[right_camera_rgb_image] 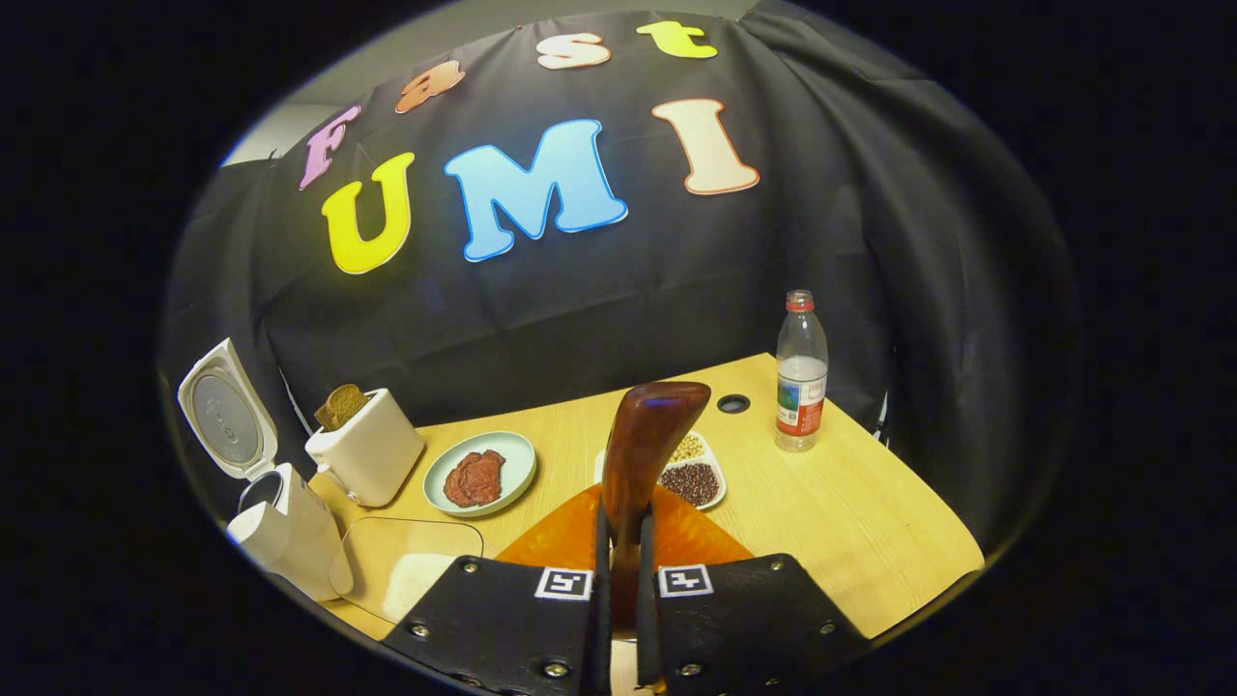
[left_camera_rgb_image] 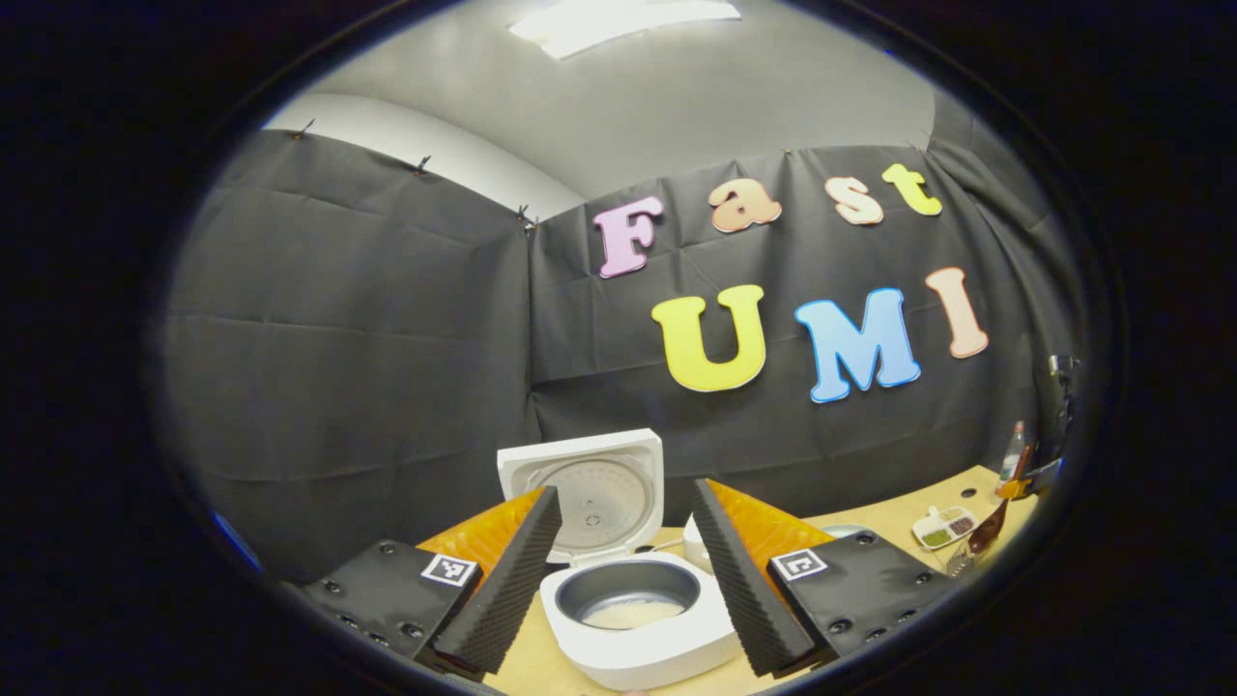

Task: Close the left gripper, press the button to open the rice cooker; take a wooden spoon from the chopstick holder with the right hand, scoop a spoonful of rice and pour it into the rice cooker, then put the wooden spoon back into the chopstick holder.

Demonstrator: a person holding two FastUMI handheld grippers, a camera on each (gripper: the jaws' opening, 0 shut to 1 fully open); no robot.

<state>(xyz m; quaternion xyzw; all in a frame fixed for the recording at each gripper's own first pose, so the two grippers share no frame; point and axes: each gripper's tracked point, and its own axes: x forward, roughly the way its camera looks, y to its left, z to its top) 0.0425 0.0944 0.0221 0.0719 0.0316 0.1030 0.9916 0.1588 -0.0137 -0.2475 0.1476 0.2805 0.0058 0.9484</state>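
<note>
Here, in the left gripper view, the left gripper (left_camera_rgb_image: 626, 541) hangs with its two fingers spread wide apart and nothing between them. Just past the fingertips sits a white rice cooker (left_camera_rgb_image: 640, 633) on a light wooden table (left_camera_rgb_image: 894, 527). Its lid (left_camera_rgb_image: 589, 488) stands upright and open at the back, and a shallow layer of white rice (left_camera_rgb_image: 633, 611) lies in the grey inner pot. Far off at the right edge, a wooden spoon (left_camera_rgb_image: 988, 530) shows beside a small divided dish (left_camera_rgb_image: 945, 527) and a bottle (left_camera_rgb_image: 1012, 451).

In the right gripper view, the right gripper (right_camera_rgb_image: 618, 527) has its fingers pressed together on the handle of the wooden spoon (right_camera_rgb_image: 646, 449), which rises upright with its bowl at the top. Behind the spoon lies the divided dish (right_camera_rgb_image: 698, 476) holding dark and pale beans. A water bottle (right_camera_rgb_image: 801, 372) stands to the right, near the table's back edge. To the left are a pale green plate (right_camera_rgb_image: 481, 471) with a reddish food, a white toaster (right_camera_rgb_image: 367, 447) with bread slices poking up, a clear container (right_camera_rgb_image: 411, 565) with rice, and the open rice cooker (right_camera_rgb_image: 280, 527) at the table's (right_camera_rgb_image: 870, 503) far left.
</note>
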